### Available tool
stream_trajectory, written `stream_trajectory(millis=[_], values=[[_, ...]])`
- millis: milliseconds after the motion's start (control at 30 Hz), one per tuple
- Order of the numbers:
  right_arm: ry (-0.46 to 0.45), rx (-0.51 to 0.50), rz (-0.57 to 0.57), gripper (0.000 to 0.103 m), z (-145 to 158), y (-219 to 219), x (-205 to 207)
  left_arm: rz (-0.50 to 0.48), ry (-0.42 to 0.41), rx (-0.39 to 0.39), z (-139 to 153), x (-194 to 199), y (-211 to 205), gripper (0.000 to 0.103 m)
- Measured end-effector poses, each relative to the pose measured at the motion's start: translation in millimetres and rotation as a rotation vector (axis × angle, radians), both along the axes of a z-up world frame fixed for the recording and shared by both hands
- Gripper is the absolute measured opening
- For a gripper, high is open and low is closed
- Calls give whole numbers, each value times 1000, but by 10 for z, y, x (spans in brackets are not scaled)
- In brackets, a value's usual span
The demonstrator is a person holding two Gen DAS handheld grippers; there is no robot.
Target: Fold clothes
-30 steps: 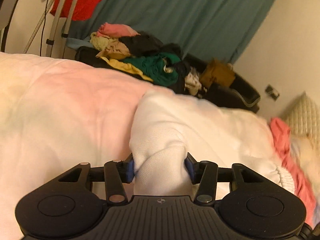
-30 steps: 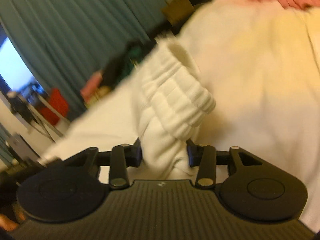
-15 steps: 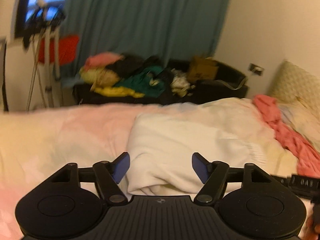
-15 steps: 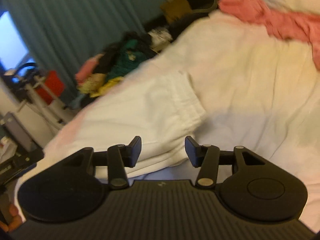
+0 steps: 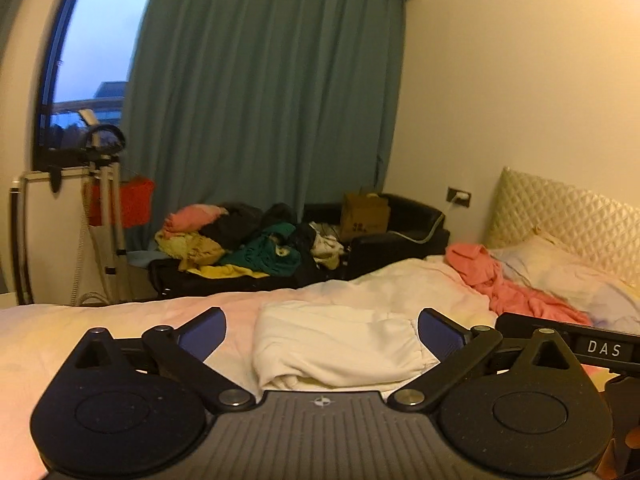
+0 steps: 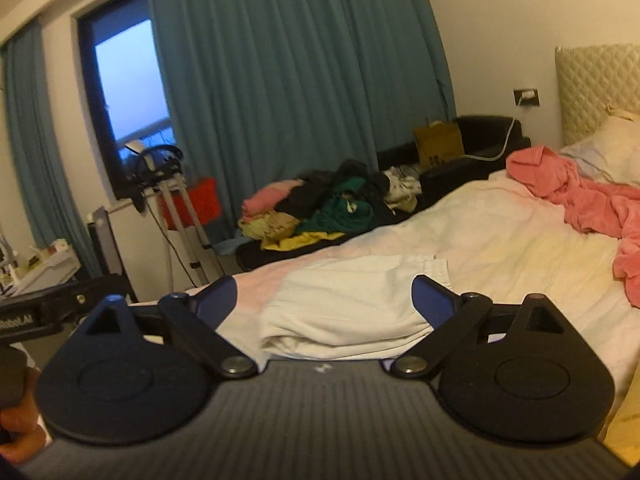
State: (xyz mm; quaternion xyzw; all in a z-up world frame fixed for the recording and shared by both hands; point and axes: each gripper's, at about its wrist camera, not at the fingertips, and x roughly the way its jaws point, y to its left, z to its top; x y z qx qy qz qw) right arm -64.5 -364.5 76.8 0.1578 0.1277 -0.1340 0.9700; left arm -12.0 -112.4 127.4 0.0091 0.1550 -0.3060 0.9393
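You are hovering both tools over the near edge of the bed (image 5: 120, 320), the left tool (image 5: 320, 330) and right tool (image 6: 322, 298) each spread wide and gripping nothing. The white garment (image 5: 336, 340) is lying folded just beyond them. Judging it finished, you are free to reach right and far for the pink garment (image 6: 576, 196), pinching one edge cleanly.

White garment (image 5: 336, 340) lies folded on the bed (image 5: 120, 320).
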Motion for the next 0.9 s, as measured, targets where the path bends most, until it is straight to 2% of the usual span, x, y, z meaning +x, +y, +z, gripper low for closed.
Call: stream_trajectory(millis=[133, 333, 533, 900], values=[[-16, -11, 5, 96, -114, 193, -189, 53, -50, 24, -51, -371, 219, 103], [-16, -21, 9, 96, -416, 412, -236, 114, -53, 52, -277, -624, 404, 103], [26, 5, 19, 95, -744, 410, -10, 147, 10, 43, -540, -472, 482, 103], [96, -102, -8, 95, -1097, 522, 241, 177, 42, 93, -829, -147, 478, 103]])
